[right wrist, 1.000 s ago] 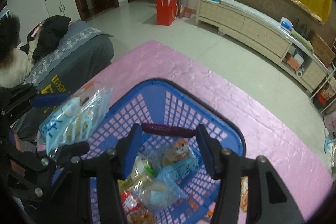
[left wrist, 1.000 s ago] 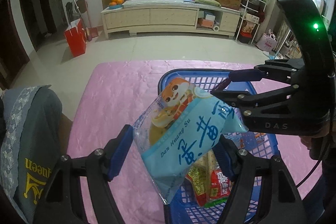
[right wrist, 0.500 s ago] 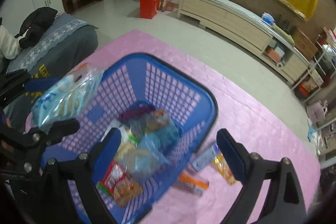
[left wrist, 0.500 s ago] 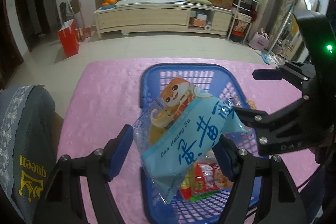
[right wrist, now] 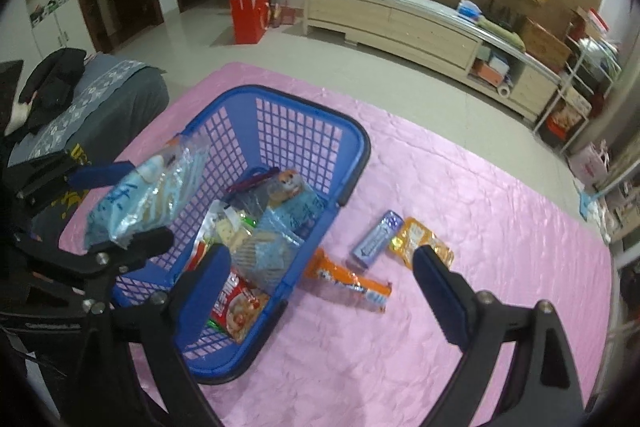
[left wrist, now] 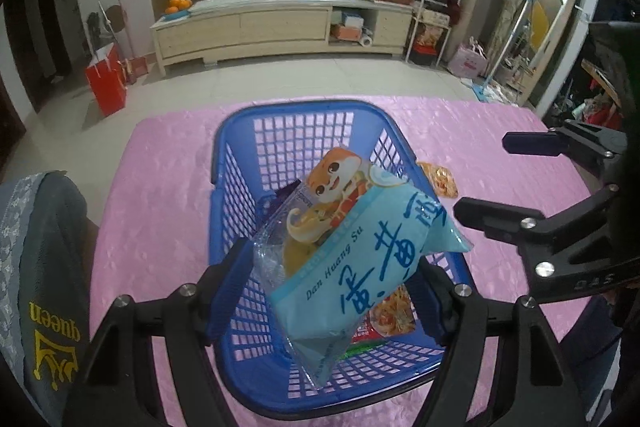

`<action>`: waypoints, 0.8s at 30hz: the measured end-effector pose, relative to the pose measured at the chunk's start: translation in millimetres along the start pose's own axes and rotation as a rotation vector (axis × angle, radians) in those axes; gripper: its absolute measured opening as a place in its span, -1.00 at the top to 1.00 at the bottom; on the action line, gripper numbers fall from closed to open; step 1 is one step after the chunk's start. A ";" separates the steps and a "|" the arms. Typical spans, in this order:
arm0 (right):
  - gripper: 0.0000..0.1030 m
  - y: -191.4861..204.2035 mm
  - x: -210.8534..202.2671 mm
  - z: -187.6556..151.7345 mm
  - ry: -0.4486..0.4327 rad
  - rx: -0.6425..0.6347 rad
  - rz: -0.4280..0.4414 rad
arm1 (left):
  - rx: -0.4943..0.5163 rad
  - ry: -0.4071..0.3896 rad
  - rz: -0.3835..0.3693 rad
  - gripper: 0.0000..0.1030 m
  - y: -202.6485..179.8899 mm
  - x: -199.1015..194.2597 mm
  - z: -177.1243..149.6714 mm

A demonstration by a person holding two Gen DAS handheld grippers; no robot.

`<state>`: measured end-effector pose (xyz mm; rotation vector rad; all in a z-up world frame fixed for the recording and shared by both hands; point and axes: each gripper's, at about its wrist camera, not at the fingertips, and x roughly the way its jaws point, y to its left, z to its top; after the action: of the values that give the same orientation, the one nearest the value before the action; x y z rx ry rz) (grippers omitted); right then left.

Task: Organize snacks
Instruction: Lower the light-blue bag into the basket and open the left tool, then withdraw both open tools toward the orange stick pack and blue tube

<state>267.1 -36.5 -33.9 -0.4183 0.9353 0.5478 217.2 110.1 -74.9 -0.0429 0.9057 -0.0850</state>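
My left gripper [left wrist: 332,267] is shut on a light blue snack bag [left wrist: 360,251] with a cartoon animal, and holds it tilted above the blue mesh basket [left wrist: 224,155]. The right wrist view shows the same bag [right wrist: 140,199] in the left gripper [right wrist: 120,207], over the near-left corner of the basket [right wrist: 360,151]. Several packets lie in the basket, among them a red one [right wrist: 236,307]. My right gripper [right wrist: 320,279] is wide open with nothing in it, above the basket's right wall and an orange packet [right wrist: 348,281]. It also shows at the right of the left wrist view [left wrist: 508,179].
A pink cloth [right wrist: 440,347] covers the table. A purple stick pack [right wrist: 376,239] and a yellow-orange packet [right wrist: 420,241] lie right of the basket. A grey blanket [left wrist: 44,267] hangs at the left edge. Tiled floor and a long cabinet [left wrist: 280,23] lie beyond.
My right gripper let go of the basket's dark handle, opened wide and swung right toward the loose packets. My left gripper carried the blue bag further over the basket.
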 end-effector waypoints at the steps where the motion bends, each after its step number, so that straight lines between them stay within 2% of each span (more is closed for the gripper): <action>1: -0.83 -0.2 0.4 -1.4 0.003 0.005 -0.006 | 0.006 0.008 0.004 -0.40 -0.1 3.8 0.0; 9: -0.83 -4.3 8.9 -4.8 0.016 0.022 -0.047 | -0.003 0.033 0.002 -0.41 4.7 27.7 5.5; 12: -0.83 -8.4 15.5 -5.5 0.035 0.036 -0.086 | -0.007 0.023 -0.002 -0.52 8.0 31.5 8.8; 13: -0.83 -10.6 16.7 -5.8 0.037 0.045 -0.080 | -0.005 0.013 -0.007 -0.59 8.4 30.4 8.6; 18: -0.83 -13.7 17.4 -8.5 0.044 0.066 -0.050 | -0.004 0.011 -0.022 -0.60 5.3 23.9 6.2; 24: -0.83 -14.8 -0.4 -12.2 0.015 0.062 -0.029 | -0.001 0.002 -0.025 -0.60 -6.7 10.8 2.8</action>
<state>268.1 -55.0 -38.5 -0.3799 0.9570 0.4884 225.6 102.5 -81.2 -0.0553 0.9069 -0.1082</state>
